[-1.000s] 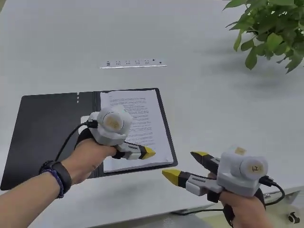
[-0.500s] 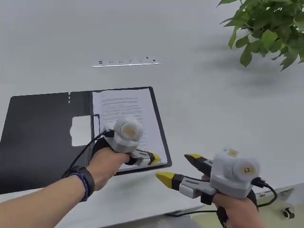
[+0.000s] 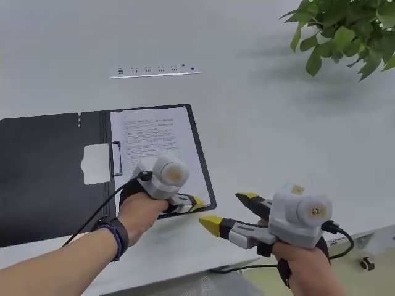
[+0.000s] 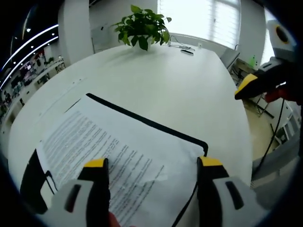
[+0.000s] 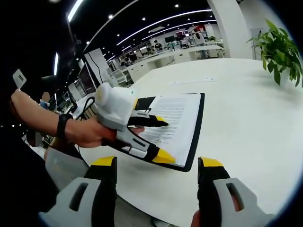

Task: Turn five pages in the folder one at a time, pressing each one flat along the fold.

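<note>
An open black folder (image 3: pixel 43 179) lies flat on a white desk (image 3: pixel 278 123), its printed page (image 3: pixel 154 139) on the right half under a clip (image 3: pixel 116 158) beside the fold. The left tool (image 3: pixel 190 203), jaws spread wide, hovers low over the page's near right corner. In the left gripper view its two yellow tips straddle the sheet (image 4: pixel 118 151) and the folder's black edge (image 4: pixel 156 125). Whether a tip touches the paper cannot be told. The right tool (image 3: pixel 228 209), jaws also apart and holding nothing, sits over bare desk just right of that same corner, clear of the folder. Seen from the right gripper view (image 5: pixel 157 161), the left tool (image 5: pixel 162 140) is gripped by a hand (image 5: pixel 90 132) with one jaw above the page (image 5: pixel 175 118) and the other along its near edge. A potted plant (image 3: pixel 345 31) stands at the far right, well apart from the folder, and a socket strip (image 3: pixel 154 71) is set in the desk beyond it.
</note>
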The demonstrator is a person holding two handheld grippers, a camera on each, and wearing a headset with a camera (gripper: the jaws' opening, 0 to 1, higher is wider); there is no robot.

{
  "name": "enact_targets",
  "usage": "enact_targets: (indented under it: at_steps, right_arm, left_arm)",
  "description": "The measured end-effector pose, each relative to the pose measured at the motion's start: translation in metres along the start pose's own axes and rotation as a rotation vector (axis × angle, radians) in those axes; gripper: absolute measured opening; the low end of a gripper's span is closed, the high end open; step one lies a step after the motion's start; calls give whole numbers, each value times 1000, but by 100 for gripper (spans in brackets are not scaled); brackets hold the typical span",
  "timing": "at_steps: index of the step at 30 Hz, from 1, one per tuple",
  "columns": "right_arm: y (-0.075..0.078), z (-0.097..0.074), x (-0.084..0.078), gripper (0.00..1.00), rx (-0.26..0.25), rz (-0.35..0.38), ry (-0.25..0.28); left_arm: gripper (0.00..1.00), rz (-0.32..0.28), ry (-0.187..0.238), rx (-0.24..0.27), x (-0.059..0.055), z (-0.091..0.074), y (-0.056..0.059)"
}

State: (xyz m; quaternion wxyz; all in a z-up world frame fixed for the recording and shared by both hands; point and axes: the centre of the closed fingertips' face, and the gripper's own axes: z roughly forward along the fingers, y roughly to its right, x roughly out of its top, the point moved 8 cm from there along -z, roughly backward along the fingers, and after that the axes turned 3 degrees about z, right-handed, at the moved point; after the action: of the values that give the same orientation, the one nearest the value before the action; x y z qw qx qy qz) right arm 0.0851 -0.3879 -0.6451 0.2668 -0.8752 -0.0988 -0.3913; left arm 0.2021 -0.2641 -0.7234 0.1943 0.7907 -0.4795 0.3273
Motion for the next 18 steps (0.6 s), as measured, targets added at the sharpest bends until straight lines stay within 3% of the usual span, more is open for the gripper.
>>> enact_targets:
  at_steps: [8,18]
  right_arm:
    - [0,13,10,68,25,-1,12]
    - [11,39,17,65,61,42,30]
  left_arm:
    - [72,3,1,-7,-3,1,-3]
    - [64,-46,23,-13,-4,-2,-7]
